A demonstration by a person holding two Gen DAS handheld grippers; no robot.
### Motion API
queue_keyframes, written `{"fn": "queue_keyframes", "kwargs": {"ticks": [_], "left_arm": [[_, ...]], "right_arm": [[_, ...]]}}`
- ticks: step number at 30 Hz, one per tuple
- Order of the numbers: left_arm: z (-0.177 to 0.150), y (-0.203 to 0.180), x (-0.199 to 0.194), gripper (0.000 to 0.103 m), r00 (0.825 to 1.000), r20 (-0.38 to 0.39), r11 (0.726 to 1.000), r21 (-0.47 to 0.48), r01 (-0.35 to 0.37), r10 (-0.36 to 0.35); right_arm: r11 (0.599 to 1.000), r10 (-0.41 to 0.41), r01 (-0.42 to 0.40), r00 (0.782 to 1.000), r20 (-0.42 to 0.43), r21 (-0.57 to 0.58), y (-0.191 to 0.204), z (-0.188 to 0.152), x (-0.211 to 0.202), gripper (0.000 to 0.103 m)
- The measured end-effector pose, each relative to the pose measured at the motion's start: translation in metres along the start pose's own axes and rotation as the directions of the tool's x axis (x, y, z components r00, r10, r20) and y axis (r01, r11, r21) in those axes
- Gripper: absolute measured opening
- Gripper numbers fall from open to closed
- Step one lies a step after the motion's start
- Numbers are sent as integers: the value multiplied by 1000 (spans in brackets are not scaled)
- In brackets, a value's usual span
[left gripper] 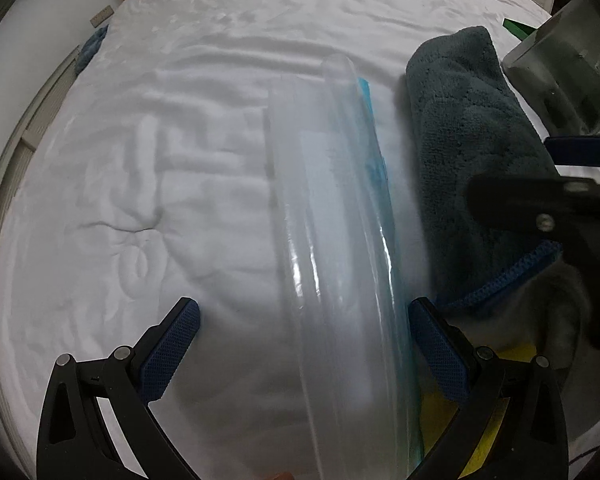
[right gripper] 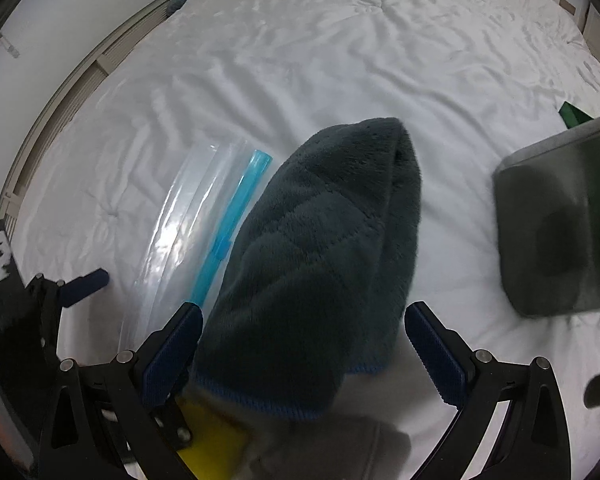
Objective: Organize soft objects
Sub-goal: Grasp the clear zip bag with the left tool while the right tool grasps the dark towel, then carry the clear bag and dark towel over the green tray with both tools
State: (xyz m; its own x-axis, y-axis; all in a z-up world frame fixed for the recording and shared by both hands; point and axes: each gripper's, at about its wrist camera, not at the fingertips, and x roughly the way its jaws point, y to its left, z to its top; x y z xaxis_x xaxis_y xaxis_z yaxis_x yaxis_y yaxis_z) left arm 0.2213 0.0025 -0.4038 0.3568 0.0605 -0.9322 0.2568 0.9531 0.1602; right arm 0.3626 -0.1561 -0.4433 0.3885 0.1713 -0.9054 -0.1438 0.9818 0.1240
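Note:
A clear plastic storage bag [left gripper: 332, 216] with a blue zip strip [right gripper: 228, 232] lies on the white bed, its length running away from me. Right of it lies a folded dark teal towel [left gripper: 472, 168] with a blue hem [right gripper: 312, 248]. A yellow cloth [right gripper: 212, 444] and a grey cloth [right gripper: 340, 448] peek out under the towel's near end. My left gripper [left gripper: 304, 344] is open, its fingers either side of the bag's near end. My right gripper [right gripper: 304, 348] is open around the towel's near end; whether the pads touch it is unclear.
A grey box-like object [right gripper: 560, 220] sits on the bed at the right, with a green item [right gripper: 572, 114] behind it. The white quilted bed [left gripper: 160, 200] stretches far ahead and left. A blue cloth [left gripper: 92, 46] lies off the bed's left edge near a wall.

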Motion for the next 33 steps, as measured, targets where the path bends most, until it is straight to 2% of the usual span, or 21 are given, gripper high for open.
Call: {"fn": "queue_keyframes", "kwargs": {"ticks": [11,15,17,18,20,21,22,25,28,31,33], "left_arm": [[8,-2,8,102,1000,-22,1000,4,5,-4],[14,0,11,101,1000,-26,1000,3,4,-4],[12,1,11,97,1000,-25,1000,2,8,-8],[13,1,11,95,1000,-24,1000,2,11,-11],[14,-1,10,79,999,-20,1000,6,28,-28],[14,-2,8,75,999,-16,999,9,34,-34],[15,-4,7,65,999,-14,999,14,43,-43],[16,-7,3,34,997,-7,997,24,78,-78],[19,-5,-2,12,995,-1,995,9,103,-103],[22,5,-8,7,989,10,989,-35,145,-145],[24,9,-15,7,989,28,988,-45,148,-147]], "right_arm": [[999,-3,5,999,-45,45,-2,9,56,101],[1000,-9,10,999,-37,24,5,8,65,92],[1000,-6,6,999,-32,13,7,9,70,85],[1000,-1,2,1000,-29,6,9,9,72,77],[1000,24,-24,999,-26,-1,12,11,73,61],[999,43,-43,999,-26,-4,14,11,75,46],[998,55,-55,998,-28,-10,18,9,75,37],[998,61,-62,998,-20,-28,25,9,76,28],[998,53,-53,999,0,-45,30,9,76,21],[997,53,-52,998,19,-63,28,3,60,20],[997,53,-50,998,40,-67,32,2,46,20]]}}
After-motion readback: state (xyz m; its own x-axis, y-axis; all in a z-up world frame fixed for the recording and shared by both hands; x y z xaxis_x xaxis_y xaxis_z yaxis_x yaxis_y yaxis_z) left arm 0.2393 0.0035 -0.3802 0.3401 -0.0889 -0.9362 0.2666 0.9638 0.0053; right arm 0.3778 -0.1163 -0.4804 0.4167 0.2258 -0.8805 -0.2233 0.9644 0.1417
